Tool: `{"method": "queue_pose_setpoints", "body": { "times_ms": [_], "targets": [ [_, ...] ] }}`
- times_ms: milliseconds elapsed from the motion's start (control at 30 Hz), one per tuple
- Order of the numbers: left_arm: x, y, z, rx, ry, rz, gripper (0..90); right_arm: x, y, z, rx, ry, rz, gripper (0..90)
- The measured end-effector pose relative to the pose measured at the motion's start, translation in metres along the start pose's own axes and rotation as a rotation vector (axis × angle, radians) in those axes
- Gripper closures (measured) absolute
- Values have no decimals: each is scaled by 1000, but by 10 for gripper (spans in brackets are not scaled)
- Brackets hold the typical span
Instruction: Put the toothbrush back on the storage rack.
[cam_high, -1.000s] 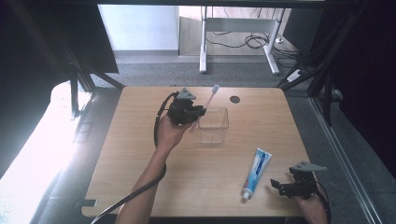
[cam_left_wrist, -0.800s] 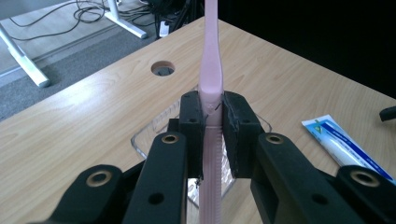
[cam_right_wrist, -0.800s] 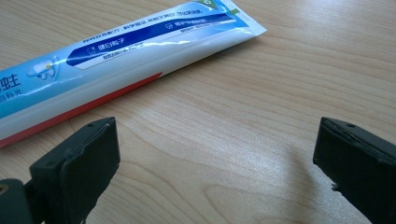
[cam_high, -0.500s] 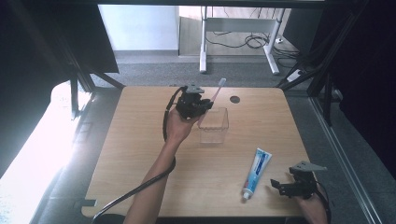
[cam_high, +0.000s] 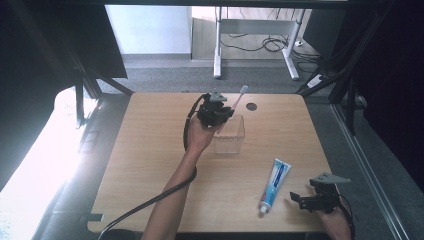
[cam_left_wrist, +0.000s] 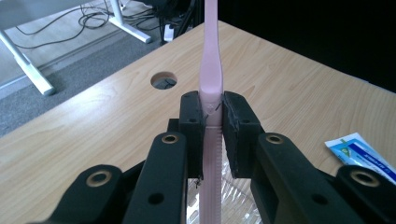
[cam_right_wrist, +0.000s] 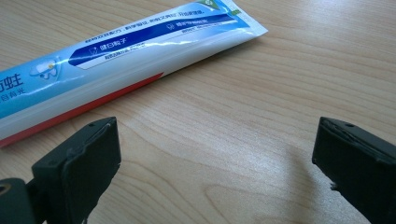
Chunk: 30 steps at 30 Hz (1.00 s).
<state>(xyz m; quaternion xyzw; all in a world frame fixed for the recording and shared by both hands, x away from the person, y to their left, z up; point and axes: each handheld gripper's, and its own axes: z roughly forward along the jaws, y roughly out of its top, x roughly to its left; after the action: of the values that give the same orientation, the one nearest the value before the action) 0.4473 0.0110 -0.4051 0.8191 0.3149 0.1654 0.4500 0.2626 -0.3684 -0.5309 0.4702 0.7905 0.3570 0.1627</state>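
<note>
The left gripper (cam_high: 220, 112) clamps a pink toothbrush (cam_left_wrist: 209, 74) by its handle, holding it above a clear plastic box (cam_high: 231, 135) at the far middle of the wooden table (cam_high: 150, 165). A round cable hole (cam_high: 251, 106) lies just beyond the box. The left gripper view shows the pads tight on the handle and the ribbed box wall below – detail too small from above. Near the front edge, the right gripper (cam_high: 306, 199) rests, jaws wide and empty, just beside a toothpaste tube (cam_high: 274, 185) – apart from it.
</note>
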Motion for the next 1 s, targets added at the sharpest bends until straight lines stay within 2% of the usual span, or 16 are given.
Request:
{"method": "queue_pose_setpoints", "body": {
  "times_ms": [167, 567, 1000],
  "targets": [
    [-2, -9, 10, 22, 0, 10, 791, 0, 0, 0, -1, 0, 0, 13],
    [-1, -29, 21, 38, -1, -4, 791, -1, 0, -1, 0, 3, 1, 13],
    [-6, -39, 32, 84, -9, 33, 790, -1, 0, 0, 4, 5, 0, 13]
  ]
}}
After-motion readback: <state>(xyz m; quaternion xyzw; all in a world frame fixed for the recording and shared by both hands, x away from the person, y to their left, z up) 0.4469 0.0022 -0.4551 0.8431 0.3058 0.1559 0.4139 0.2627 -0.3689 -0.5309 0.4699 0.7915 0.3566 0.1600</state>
